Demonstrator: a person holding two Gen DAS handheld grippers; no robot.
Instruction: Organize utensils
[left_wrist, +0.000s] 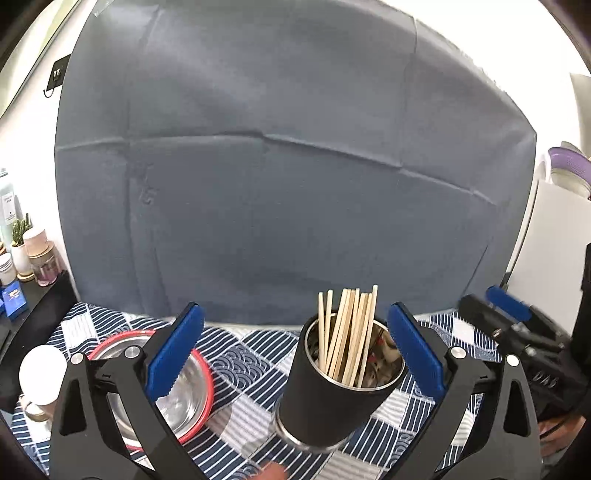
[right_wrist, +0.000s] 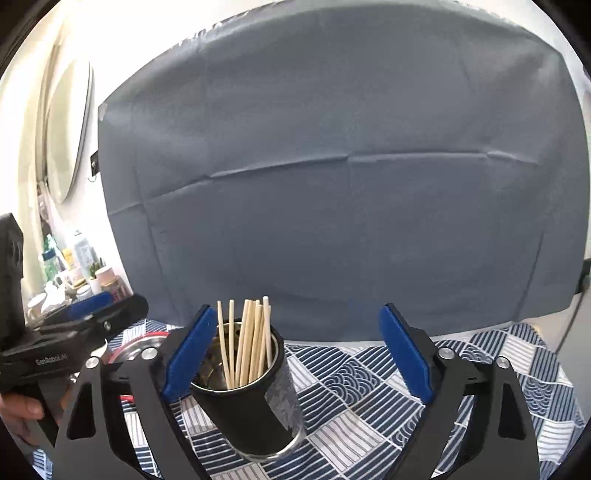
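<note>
Nearest to me, my left gripper (left_wrist: 295, 350) has its blue-padded jaws spread wide with nothing pressed between the pads. My right gripper (right_wrist: 297, 354) is the same, wide and empty.

Between the left jaws, toward the pad at three o'clock, stands the black-sleeved steel tumbler (left_wrist: 328, 398) on the blue-and-white patterned tablecloth (left_wrist: 251, 365), with the pale wooden chopsticks (left_wrist: 347, 332) bunched upright inside. From the right wrist, that tumbler sits at nine o'clock against my left-hand pad, not gripped.

Out at nine o'clock from the left wrist, half behind the jaw, lies a red-rimmed steel bowl (left_wrist: 199, 387), which looks empty. Behind everything hangs a grey-blue cloth backdrop (left_wrist: 295, 166).

I judge the chopsticks are housed and this is a release step. Next I need to scan for loose utensils; none shows here.
</note>
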